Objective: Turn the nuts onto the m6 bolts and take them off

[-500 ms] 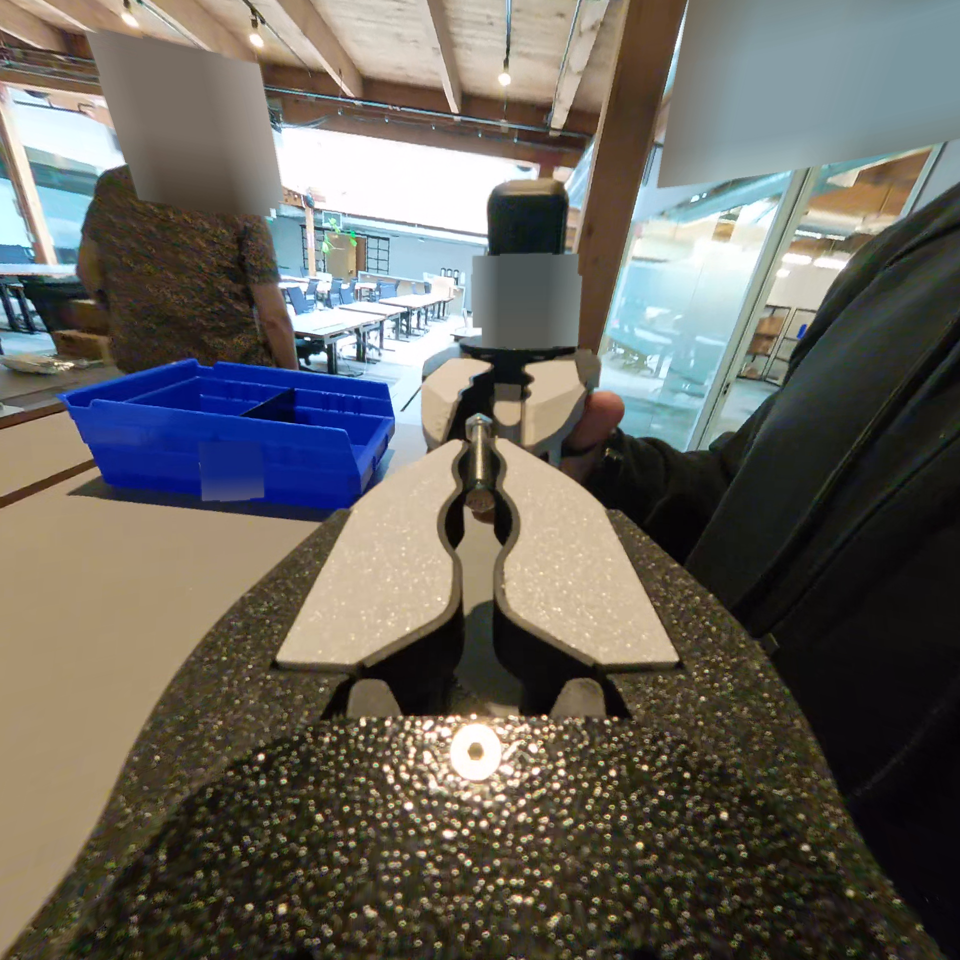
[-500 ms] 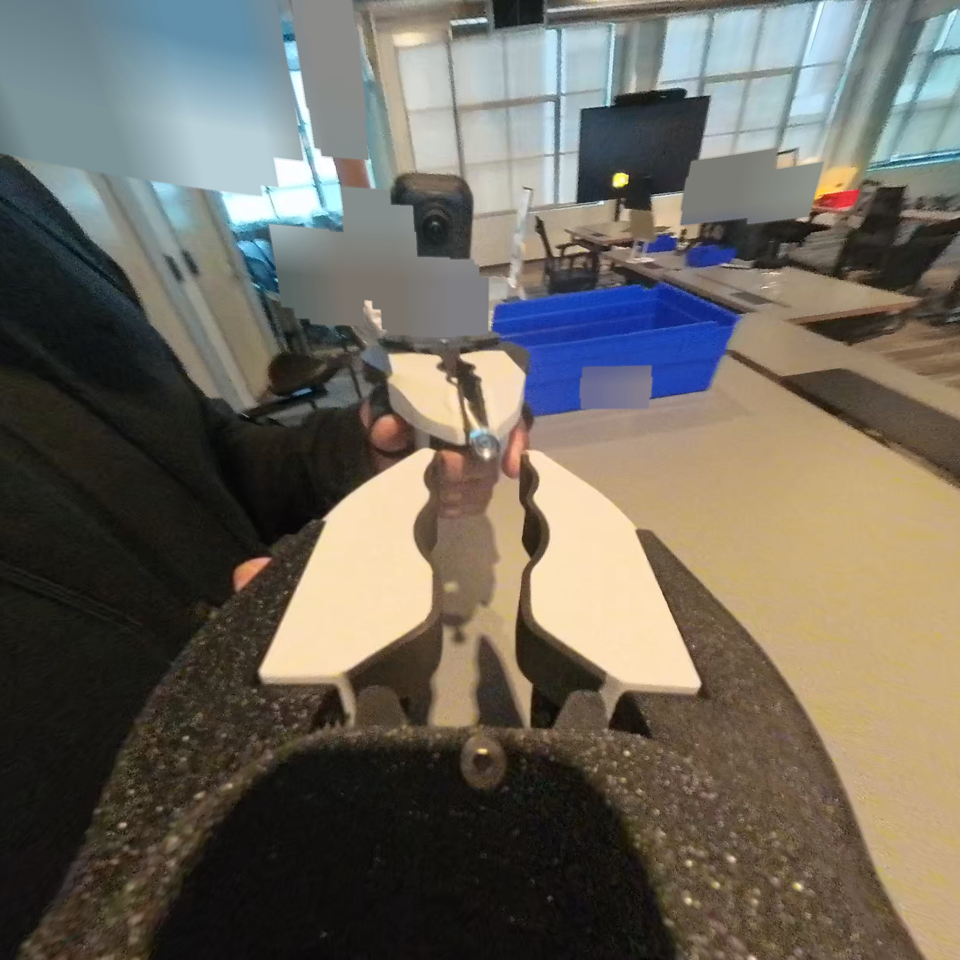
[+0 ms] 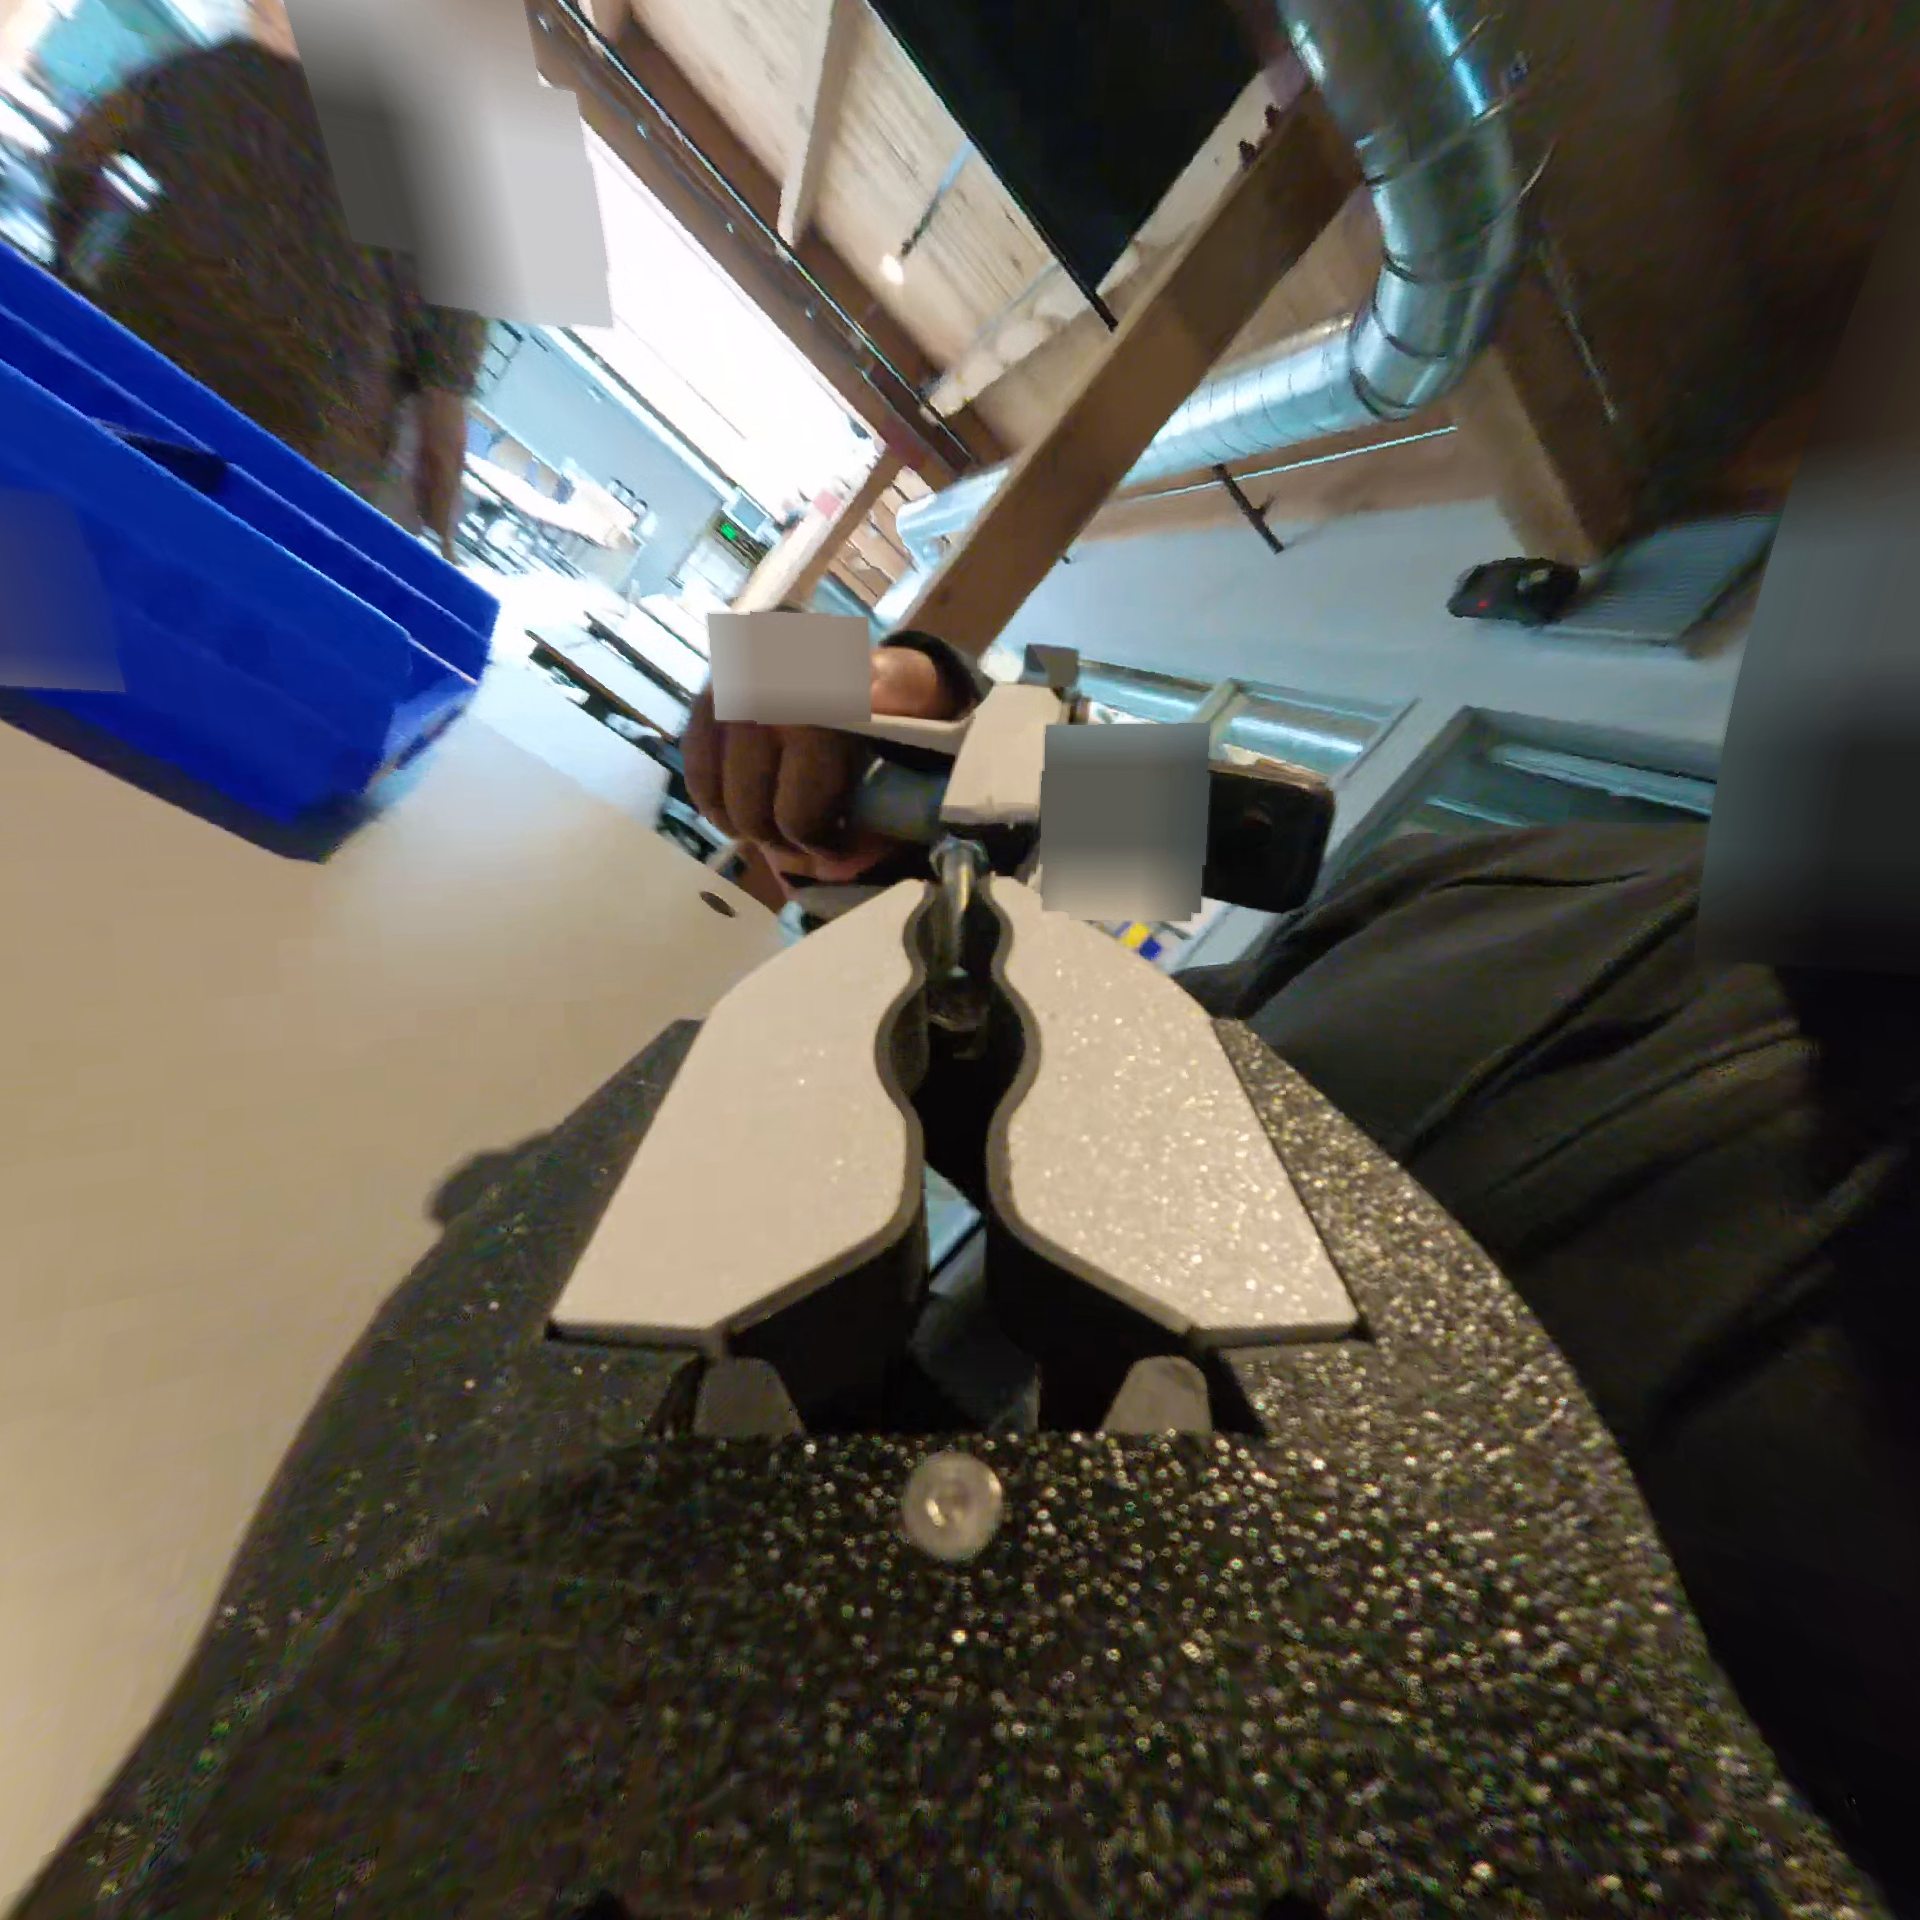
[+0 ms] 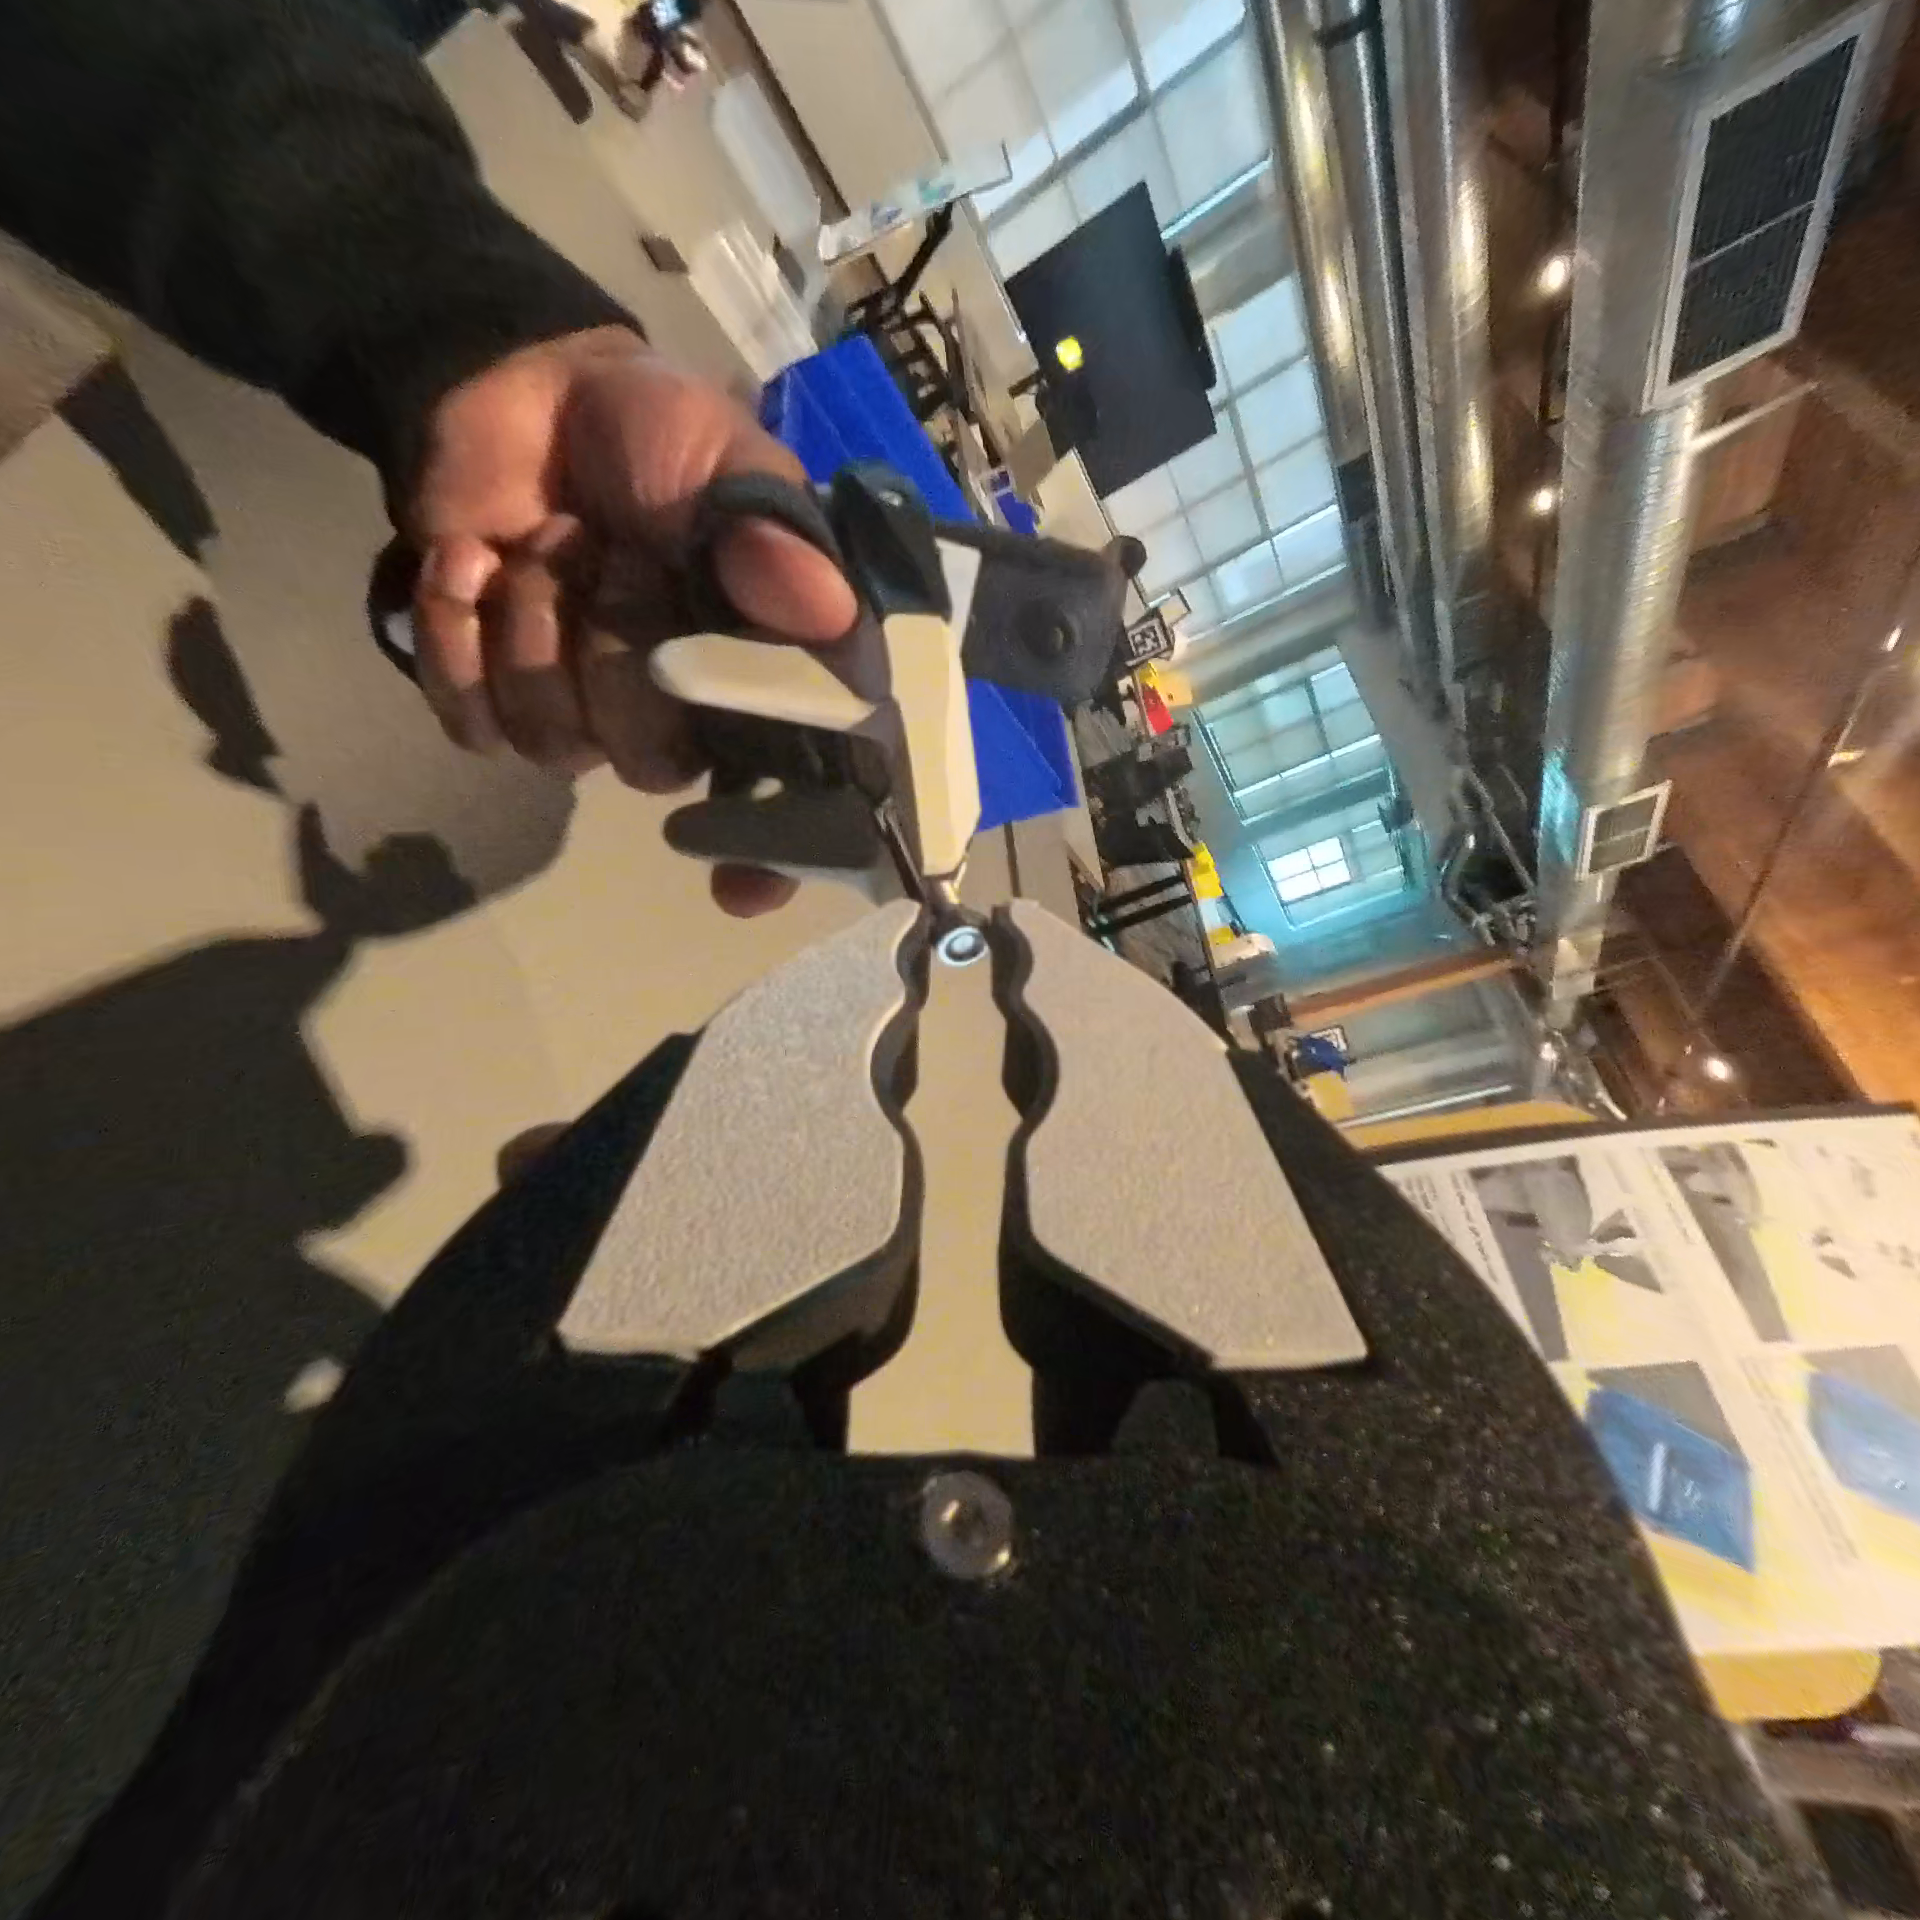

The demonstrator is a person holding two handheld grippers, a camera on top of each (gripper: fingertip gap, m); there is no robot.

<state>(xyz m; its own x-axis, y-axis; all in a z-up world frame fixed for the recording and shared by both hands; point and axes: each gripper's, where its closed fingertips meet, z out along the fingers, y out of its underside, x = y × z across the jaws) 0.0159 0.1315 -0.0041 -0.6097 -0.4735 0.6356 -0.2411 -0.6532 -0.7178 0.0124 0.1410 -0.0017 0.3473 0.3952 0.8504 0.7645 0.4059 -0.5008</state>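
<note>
Both views are rolled hard, so the counter runs slanted. In the left wrist view its far edge sits just left of the left tongs, with a small hole near that edge; the surface from there toward the camera is bare. The blue bin stands at the upper left, well apart from the tongs. A dark sleeve fills the right side.

The left tongs are closed on the bolt. Its long axis runs along the fingers, pointing forward and away from the camera, its far end reaching just past the fingertips toward the right tongs, which meet it from across; a hand grips that tool.

In the right wrist view the right tongs are pinched on the nut, seen end-on as a bright ring between the tips. The bolt shows as a thin dark shaft leading away from the nut, up and slightly left, into the left tongs, held by a hand. Both tools are held above the counter, which lies behind with dark shadows across it. A printed sheet sits at the right edge.
</note>
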